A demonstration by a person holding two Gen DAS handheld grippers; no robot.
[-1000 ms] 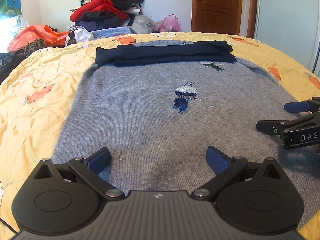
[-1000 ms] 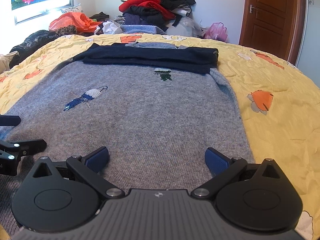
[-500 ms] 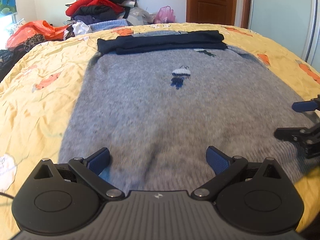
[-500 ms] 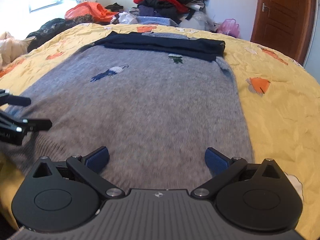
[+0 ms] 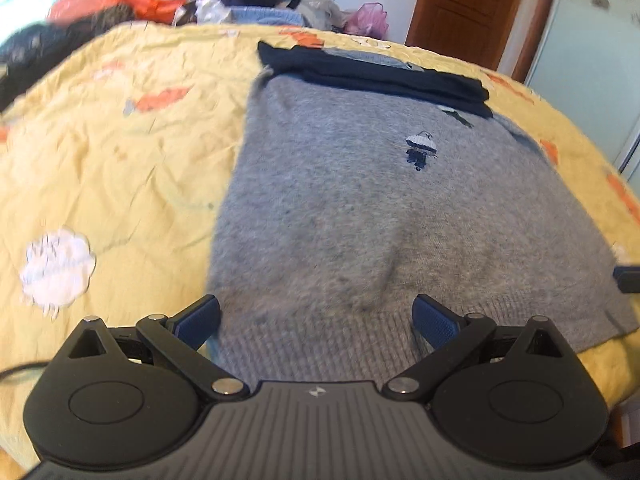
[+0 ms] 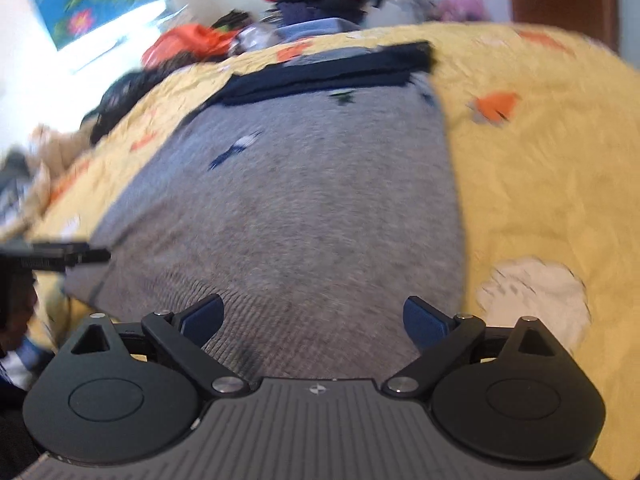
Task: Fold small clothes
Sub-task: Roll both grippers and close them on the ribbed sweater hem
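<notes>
On yellow bedspread (image 5: pixel 120 184): grey sweater (image 5: pixel 360 208) flat, navy sleeves (image 5: pixel 372 74) folded across far end. Your left gripper (image 5: pixel 316 316) and right gripper (image 6: pixel 314 316) both spread wide, empty, over near ribbed hem (image 5: pixel 320 344). Step, prob.: pre-grasp for hem-up fold. Next: drop onto hem corners, pinch w/ both, lift evenly twd sleeves.

Bare yellow bedspread (image 5: pixel 120 168) flanks the grey sweater (image 5: pixel 360 216) on both sides; folded navy garment (image 5: pixel 372 74) blocks its far end.
</notes>
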